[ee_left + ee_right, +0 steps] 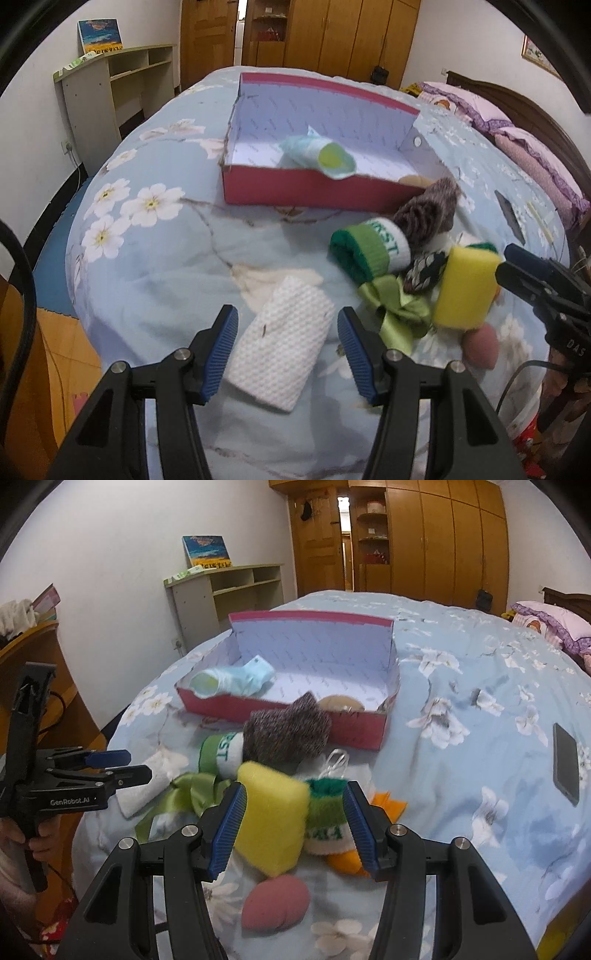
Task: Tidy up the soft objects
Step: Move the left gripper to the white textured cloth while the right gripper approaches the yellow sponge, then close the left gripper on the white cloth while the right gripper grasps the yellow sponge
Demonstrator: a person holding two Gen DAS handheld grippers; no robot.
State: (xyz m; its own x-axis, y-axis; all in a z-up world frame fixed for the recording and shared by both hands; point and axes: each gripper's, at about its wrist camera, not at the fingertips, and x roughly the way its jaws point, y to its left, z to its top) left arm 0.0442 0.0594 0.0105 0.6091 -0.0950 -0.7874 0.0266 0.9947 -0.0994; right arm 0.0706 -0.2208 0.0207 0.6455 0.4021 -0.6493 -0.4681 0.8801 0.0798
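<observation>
A left gripper [288,350], jaws apart, straddles a white waffle-textured cloth [282,343] on the floral bed [155,258]; the right gripper [293,827], also apart, frames a yellow sponge [275,816] near the red box [295,716].

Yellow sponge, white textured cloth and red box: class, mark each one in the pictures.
yellow sponge [273,819]: right wrist view, middle of its broad front face.
white textured cloth [282,343]: left wrist view, centre of the folded top.
red box [314,188]: left wrist view, near outer wall.
</observation>
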